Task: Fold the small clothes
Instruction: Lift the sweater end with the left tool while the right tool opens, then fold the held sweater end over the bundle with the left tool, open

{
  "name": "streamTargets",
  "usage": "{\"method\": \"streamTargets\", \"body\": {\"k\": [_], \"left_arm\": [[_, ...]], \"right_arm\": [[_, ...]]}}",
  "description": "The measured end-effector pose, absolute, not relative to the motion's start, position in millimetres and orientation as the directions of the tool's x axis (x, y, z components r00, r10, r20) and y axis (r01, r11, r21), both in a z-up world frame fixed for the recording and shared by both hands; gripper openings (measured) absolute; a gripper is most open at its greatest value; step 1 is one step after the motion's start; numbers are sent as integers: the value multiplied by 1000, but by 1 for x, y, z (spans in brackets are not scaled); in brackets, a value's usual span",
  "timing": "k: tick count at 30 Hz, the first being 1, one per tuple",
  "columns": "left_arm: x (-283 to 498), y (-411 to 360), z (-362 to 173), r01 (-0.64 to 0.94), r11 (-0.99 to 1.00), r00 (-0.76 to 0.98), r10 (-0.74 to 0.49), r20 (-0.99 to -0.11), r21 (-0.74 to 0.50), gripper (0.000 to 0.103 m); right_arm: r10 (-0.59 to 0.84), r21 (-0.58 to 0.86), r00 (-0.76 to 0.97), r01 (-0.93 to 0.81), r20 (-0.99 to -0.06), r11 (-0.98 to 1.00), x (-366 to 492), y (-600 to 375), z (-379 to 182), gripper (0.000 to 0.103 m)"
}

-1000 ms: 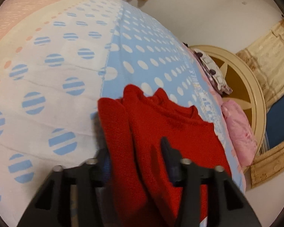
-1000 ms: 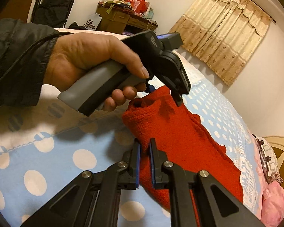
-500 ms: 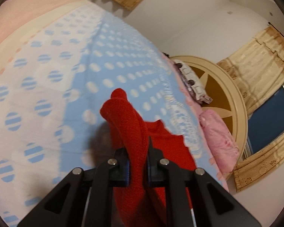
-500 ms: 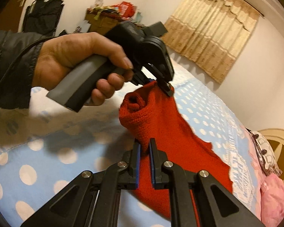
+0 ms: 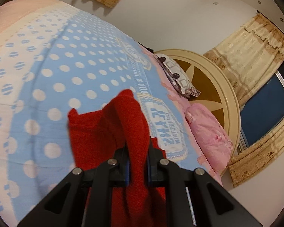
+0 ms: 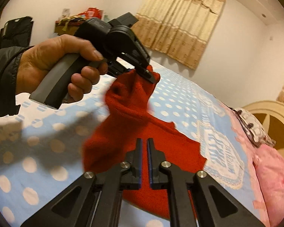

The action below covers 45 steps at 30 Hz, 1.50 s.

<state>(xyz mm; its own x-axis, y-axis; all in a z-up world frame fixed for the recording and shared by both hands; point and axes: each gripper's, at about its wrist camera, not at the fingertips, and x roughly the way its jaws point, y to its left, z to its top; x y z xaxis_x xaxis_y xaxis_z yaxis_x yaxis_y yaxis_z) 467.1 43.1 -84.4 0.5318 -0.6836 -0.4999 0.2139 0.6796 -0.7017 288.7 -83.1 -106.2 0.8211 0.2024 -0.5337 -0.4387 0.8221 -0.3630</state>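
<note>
A small red knitted garment [image 6: 142,132] lies on the blue polka-dot bedspread [image 6: 179,98]. My left gripper [image 5: 138,147] is shut on a fold of the red garment [image 5: 126,117] and holds that part up off the bed. In the right wrist view the left gripper [image 6: 149,75], held by a hand, pinches the garment's raised end. My right gripper [image 6: 144,151] is shut, its pads nearly touching, over the garment's near edge. Whether cloth is between its pads cannot be told.
A pink pillow [image 5: 208,136] and a patterned pillow [image 5: 178,75] lie at the bed's head by a round cream headboard [image 5: 223,94]. Curtains [image 6: 179,22] hang on the wall. A cluttered shelf [image 6: 73,22] and a dark bag [image 6: 17,32] stand at the back.
My left gripper closed on the garment's fold and lifted it up and over toward the headboard side. The right gripper stayed shut in place.
</note>
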Motion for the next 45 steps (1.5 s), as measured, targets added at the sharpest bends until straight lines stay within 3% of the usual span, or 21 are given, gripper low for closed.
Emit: {"method": "streamTargets", "body": {"k": [5,10,11,12,13,15,20,23,25,27,29,37,45], "left_arm": [[470,18,-86,223,681,507,-693,-513,-698,13],[471,6,-87,227,688,485,-693,-533,-689,13],[471,5,-87,227,689,482,-694,-535,-689,13],[471,5,-87,228,689,478,-695,-537,-688,13],[471,4,-87,229,690,474,-695,-540,-687,13],[470,2,-86,233,692,466,-696,-546,-683,13],[467,-4,-81,248,711,454,-685,-570,-658,13],[467,-7,-79,256,723,448,-677,-584,-642,13],[467,-9,-80,262,727,439,-675,-592,-635,13],[466,-11,-79,271,725,429,-680,-594,-634,13],[466,-13,-75,280,723,429,-683,-591,-632,13],[473,-51,-63,334,701,420,-710,-566,-631,13],[482,-105,-78,361,708,379,-706,-599,-607,13]], "right_arm": [[200,-292,778,-442,-596,848,303,-106,-110,3],[339,-71,671,-505,-659,860,305,-123,-117,8],[357,-51,658,-515,-663,855,306,-125,-118,35],[386,-15,635,-531,-669,847,306,-123,-120,89],[423,25,623,-543,-658,840,305,-123,-119,102],[468,84,615,-547,-635,833,304,-122,-117,102],[394,41,659,-483,-641,875,321,-103,-122,102],[419,68,643,-496,-642,866,325,-91,-122,99],[417,69,659,-487,-626,871,327,-86,-119,81],[415,71,668,-478,-618,875,331,-85,-119,30],[407,83,673,-458,-618,885,333,-91,-119,13],[351,52,737,-396,-577,917,322,-137,-102,10],[347,220,691,-269,-633,938,332,-205,-119,10]]}}
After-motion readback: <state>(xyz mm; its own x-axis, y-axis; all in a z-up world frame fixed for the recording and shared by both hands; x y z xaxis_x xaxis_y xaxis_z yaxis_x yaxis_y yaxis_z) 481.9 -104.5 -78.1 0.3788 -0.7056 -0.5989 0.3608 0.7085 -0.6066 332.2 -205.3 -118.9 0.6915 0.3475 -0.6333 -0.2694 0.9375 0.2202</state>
